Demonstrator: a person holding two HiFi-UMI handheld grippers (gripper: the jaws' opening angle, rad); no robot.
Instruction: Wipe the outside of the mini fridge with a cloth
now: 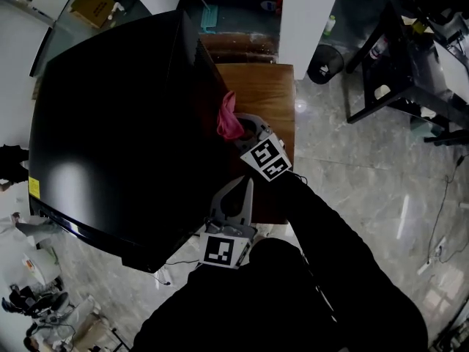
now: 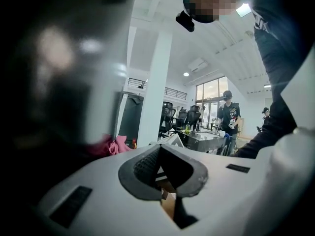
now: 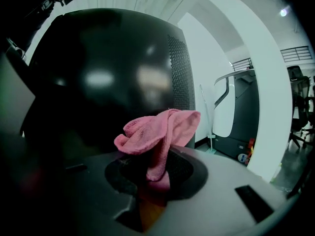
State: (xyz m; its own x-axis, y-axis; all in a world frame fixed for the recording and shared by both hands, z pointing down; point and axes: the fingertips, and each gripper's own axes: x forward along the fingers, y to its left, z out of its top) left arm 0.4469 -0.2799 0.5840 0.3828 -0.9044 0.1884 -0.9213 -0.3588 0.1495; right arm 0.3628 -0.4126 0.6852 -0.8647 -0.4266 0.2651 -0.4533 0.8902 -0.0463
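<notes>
The glossy black mini fridge [image 1: 117, 130] fills the left of the head view and stands on a wooden table [image 1: 264, 86]. My right gripper [image 1: 248, 129] is shut on a pink cloth [image 1: 229, 117], which lies against the fridge's right side wall. In the right gripper view the pink cloth [image 3: 157, 134] bunches up out of the closed jaws in front of the black fridge [image 3: 108, 77]. My left gripper [image 1: 236, 196] hangs lower, beside the fridge's near right corner, shut with nothing between its jaws. The left gripper view shows the cloth [image 2: 110, 145] beyond them.
The wooden table's right edge [image 1: 292, 116] drops to a grey marble floor. A black metal-framed desk [image 1: 410, 86] stands at the right. A white pillar [image 1: 308, 13] and a black bin [image 1: 326, 63] are behind the table. A person [image 2: 229, 119] stands far off.
</notes>
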